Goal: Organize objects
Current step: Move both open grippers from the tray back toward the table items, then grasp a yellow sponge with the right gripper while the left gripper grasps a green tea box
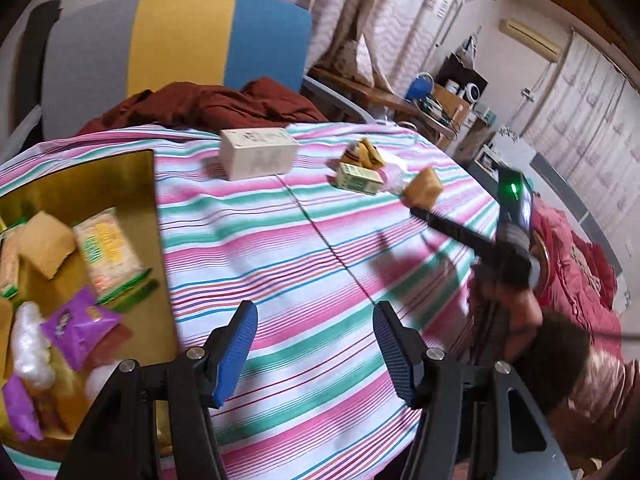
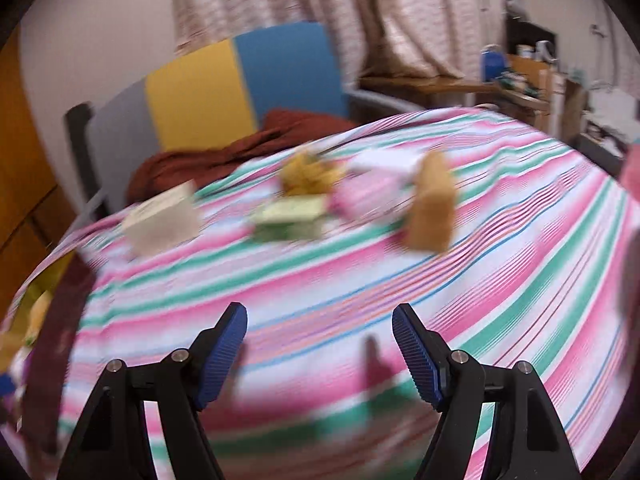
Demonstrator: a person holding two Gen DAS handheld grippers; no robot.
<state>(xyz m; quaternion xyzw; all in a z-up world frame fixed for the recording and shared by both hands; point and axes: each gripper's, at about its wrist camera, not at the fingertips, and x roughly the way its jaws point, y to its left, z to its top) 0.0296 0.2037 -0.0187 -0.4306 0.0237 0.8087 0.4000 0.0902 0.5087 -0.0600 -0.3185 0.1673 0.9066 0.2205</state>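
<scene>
The left gripper (image 1: 316, 344) hovers over the striped tablecloth (image 1: 320, 248) with its jaws parted and nothing between them. The right gripper (image 2: 320, 350) is likewise spread and empty above the cloth.

Well ahead of both tools, towards the far edge, lie the loose items: a white box (image 1: 259, 153) resting on a long side with its long axis running across the left wrist view, a small green carton (image 1: 359, 177) lying flat, a crumpled yellow packet (image 1: 363, 153) just behind it, and a tan block (image 1: 424, 187) to their right.

At the left, a gold tray (image 1: 116, 178) holds a green-and-yellow packet (image 1: 105, 249), a purple packet (image 1: 80, 326), a tan box (image 1: 46, 242) and white wrapped pieces (image 1: 30, 344).
</scene>
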